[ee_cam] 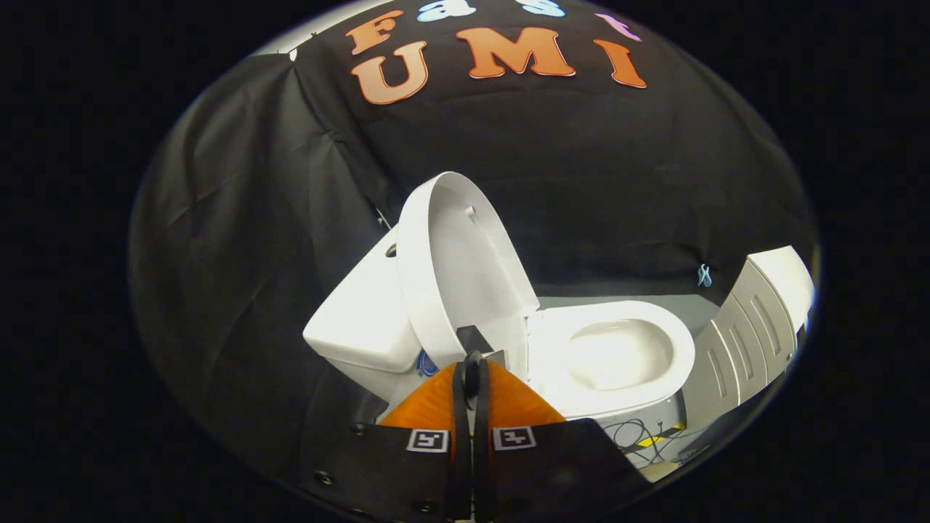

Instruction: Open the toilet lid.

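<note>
While gripper fingers sit pressed together — raised toilet lid just ahead.

The scene was seen from a fisheye camera carried on the gripper, looking forward along its closed fingers. The view was tilted and held close to the toilet, beside its raised lid, with the booth wall faced beyond.

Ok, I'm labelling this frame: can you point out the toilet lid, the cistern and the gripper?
toilet lid (465, 276): gripper view, on its raised inner face.
cistern (360, 319): gripper view, on its side wall.
gripper (472, 367): gripper view, at its closed fingertips, holding nothing.
</note>
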A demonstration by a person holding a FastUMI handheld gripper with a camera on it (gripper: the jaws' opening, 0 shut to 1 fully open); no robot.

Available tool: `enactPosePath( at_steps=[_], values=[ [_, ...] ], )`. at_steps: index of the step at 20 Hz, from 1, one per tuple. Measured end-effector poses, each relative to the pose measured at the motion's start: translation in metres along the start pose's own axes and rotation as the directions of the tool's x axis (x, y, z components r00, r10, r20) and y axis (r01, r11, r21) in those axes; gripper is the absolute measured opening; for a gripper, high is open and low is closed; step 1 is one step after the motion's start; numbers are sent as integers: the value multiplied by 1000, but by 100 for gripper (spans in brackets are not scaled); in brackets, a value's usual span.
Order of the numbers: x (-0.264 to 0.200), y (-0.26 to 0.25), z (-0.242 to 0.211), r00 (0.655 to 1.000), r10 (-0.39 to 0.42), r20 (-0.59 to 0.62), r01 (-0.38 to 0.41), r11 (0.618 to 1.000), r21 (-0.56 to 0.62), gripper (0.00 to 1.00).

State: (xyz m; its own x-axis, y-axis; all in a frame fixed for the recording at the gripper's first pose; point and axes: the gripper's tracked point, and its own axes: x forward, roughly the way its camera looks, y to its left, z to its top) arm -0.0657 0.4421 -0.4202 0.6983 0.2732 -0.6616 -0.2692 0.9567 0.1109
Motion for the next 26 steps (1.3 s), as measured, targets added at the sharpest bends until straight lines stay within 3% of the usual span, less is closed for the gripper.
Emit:
enactPosePath(
  at_steps=[4, 7, 9, 18, 26],
  values=[
    [-16, -10, 17, 997, -48, 67, 52, 997, -55, 33],
    [-38, -20, 48, 985, -58, 162, 66, 997, -45, 91],
    [-55, -33, 72, 973, -62, 220, 69, 997, -26, 98],
    [-124, -132, 150, 910, -182, 372, 188, 982, 22, 99],
    [-184, -185, 225, 845, -222, 486, 200, 975, 99, 99]
  ],
)
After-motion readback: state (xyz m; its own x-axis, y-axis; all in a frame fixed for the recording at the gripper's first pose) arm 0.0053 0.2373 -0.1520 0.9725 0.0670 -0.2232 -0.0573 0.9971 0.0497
